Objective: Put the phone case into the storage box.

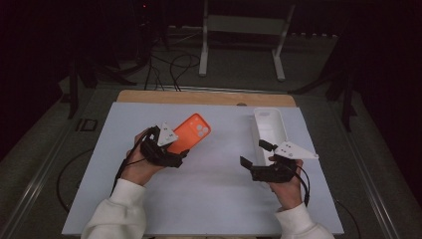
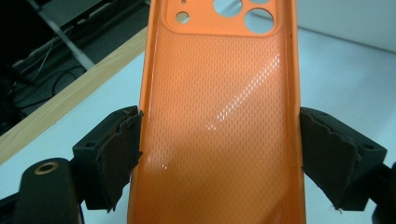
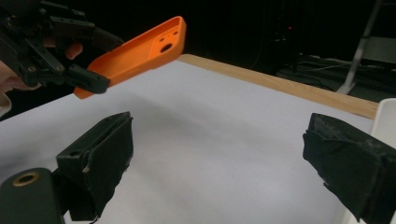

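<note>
1. Left gripper (image 2: 219, 144): both pads press on the long side walls of the orange phone case (image 2: 219, 116), one pad on each wall. The case is clamped across its width.
2. The phone case's inner face, with its dotted texture, is turned up to the left gripper view; the camera cut-outs sit at the far end.
3. In the right gripper view the case is raised off the white tabletop (image 3: 224, 140), with the cut-out end tilted upward. In the high view it is over the left half, nearer the far edge.
4. Right gripper (image 3: 219, 168): jaws spread wide, nothing between them, bare tabletop below.
5. A white oblong tray (image 1: 268, 127) lies along the tabletop's right edge, just beyond the right gripper.
6. A wooden strip (image 1: 206, 97) borders the far edge.
</note>
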`<state>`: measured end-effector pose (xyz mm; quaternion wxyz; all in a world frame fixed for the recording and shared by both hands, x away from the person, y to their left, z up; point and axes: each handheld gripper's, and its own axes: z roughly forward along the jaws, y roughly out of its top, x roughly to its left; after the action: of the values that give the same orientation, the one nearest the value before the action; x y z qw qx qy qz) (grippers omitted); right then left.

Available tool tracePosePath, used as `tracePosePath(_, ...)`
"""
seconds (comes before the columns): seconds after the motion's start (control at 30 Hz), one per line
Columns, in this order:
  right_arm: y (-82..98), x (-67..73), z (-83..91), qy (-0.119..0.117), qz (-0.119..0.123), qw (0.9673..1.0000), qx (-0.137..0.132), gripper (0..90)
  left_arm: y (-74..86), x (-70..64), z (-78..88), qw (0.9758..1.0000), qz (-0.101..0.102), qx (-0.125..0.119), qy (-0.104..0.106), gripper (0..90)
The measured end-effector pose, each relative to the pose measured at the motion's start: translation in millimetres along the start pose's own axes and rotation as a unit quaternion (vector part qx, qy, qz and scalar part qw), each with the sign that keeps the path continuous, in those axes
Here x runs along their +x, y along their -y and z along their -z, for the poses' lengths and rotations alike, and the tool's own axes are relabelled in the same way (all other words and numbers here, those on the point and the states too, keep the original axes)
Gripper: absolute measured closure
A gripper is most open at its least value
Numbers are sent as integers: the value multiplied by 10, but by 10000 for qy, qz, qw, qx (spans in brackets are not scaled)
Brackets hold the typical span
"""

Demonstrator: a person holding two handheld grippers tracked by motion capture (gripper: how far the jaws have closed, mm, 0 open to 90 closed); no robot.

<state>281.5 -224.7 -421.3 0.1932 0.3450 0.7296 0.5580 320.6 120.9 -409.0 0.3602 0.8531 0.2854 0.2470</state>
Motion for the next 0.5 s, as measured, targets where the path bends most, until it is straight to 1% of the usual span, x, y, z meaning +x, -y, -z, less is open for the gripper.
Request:
tracePosePath(0.07,-16,6,-19,-28,0,10000,12,83,-15,-24,-17,10000,3,-35,42,169)
tracePosePath(0.27,-78,26,-94,-127,-67,9999,6,83,-42,-85,-56,9999,-75,-49,75,169)
tracePosePath(0.33,-94,31,-124,-151,-87,9998,16,83,-46,-106,-65,9999,-74,-77,98,169)
tracePosePath(0.5,-112,39,-188,-248,-199,9995,26,83,-51,-146,-78,9998,-96,-118,101,169)
